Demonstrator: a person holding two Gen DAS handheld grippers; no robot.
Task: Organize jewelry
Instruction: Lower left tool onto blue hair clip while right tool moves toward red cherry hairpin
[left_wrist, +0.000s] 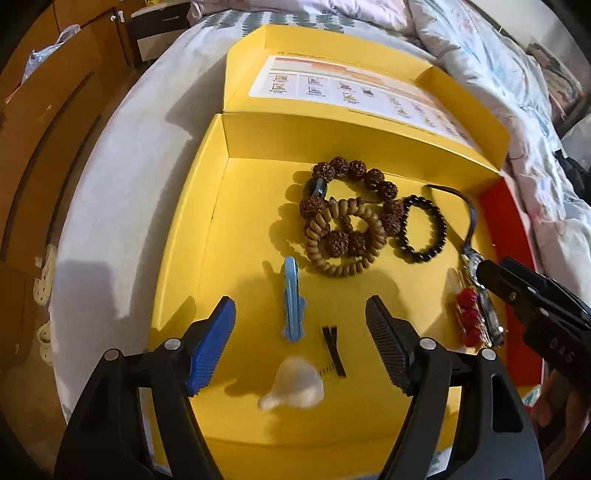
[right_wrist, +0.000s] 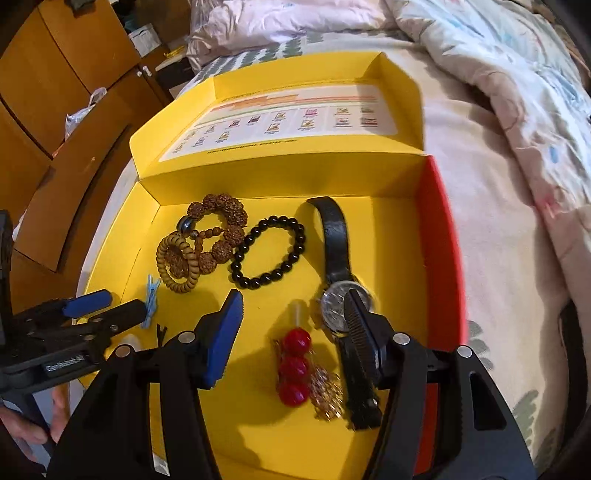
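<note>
An open yellow box (left_wrist: 251, 206) lies on a bed and holds the jewelry. A brown rough-bead bracelet (left_wrist: 354, 170), a tan bead bracelet (left_wrist: 343, 266) and a black bead bracelet (left_wrist: 424, 229) lie at its middle. A blue clip (left_wrist: 293, 299), a black hair clip (left_wrist: 334, 350) and a translucent piece (left_wrist: 295, 384) lie between the open fingers of my left gripper (left_wrist: 301, 336). My right gripper (right_wrist: 291, 325) is open over a red bead ornament (right_wrist: 293, 365) with a gold chain (right_wrist: 327, 395); its right finger (right_wrist: 356, 321) covers part of a black-strapped watch (right_wrist: 334, 240).
The box lid (right_wrist: 295, 114) stands open at the back with a printed sheet inside. The box's right wall (right_wrist: 443, 236) is red. A rumpled quilt (right_wrist: 517, 92) lies to the right. Wooden cabinets (right_wrist: 55, 74) stand to the left of the bed.
</note>
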